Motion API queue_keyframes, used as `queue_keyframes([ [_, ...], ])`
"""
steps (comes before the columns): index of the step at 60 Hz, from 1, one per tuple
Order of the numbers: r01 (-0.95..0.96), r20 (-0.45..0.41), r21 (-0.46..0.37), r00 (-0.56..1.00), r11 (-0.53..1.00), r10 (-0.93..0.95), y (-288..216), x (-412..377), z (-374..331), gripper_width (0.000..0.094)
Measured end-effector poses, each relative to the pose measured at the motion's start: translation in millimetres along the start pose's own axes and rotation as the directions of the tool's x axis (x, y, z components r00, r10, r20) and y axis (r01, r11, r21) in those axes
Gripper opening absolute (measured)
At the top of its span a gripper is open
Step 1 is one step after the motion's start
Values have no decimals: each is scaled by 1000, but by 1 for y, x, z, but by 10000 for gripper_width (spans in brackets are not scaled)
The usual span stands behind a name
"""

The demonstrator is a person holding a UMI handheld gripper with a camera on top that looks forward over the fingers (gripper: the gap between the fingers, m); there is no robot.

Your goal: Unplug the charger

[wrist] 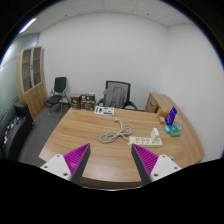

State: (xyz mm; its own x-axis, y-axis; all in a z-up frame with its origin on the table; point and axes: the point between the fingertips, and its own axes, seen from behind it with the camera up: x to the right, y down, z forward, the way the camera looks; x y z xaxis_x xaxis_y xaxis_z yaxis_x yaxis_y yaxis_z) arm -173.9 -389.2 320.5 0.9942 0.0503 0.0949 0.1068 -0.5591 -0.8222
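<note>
I'm holding my gripper (110,160) above the near edge of a big wooden table (80,128) in an office, its fingers spread wide apart with nothing between them. Beyond the table's far side stand a black office chair (118,95) and a second chair (58,92) by the wall, with a tall wooden cabinet (32,80) off to my left.

On the table, ahead of my fingers and a little right, lies a white power strip (145,140), just beyond the right finger's pad (147,160). A pale cable (120,130) loops from it toward the table's middle. I judge the charger to be the small plug on that strip, though it is too small to pick out with certainty.

To do this well, I should bring the open fingers down square over the plug, close on its body rather than the cord, and pull straight out so the strip does not lift or slide.

Farther right, near the table's edge, sit some small blue and green items (172,124); whether any is a container, or holds anything, I cannot tell
</note>
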Motion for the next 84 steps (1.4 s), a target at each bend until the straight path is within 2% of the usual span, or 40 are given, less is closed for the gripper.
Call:
queue_keyframes([
  [14, -24, 8, -50, 1000, 998, 25, 25, 7, 20, 857],
  [22, -77, -13, -118, 997, 990, 76, 76, 31, 51, 855],
  [30, -128, -86, -172, 990, 977, 114, 131, 82, 89, 857],
  [38, -159, -170, -141, 976, 977, 134, 155, 156, 138, 863],
  [46, -156, -234, -53, 962, 986, 140, 141, 229, 199, 856],
  [60, -156, -217, 34, 963, 987, 159, 106, 302, 322, 829],
  [69, -117, -183, 47, 975, 992, 124, 95, 317, 383, 653],
  [74, -104, -171, 46, 979, 994, 110, 95, 318, 403, 484],
  [78, -109, -170, 50, 979, 993, 116, 94, 321, 409, 275],
  [84, -164, -134, 51, 976, 985, 170, 93, 316, 410, 198],
])
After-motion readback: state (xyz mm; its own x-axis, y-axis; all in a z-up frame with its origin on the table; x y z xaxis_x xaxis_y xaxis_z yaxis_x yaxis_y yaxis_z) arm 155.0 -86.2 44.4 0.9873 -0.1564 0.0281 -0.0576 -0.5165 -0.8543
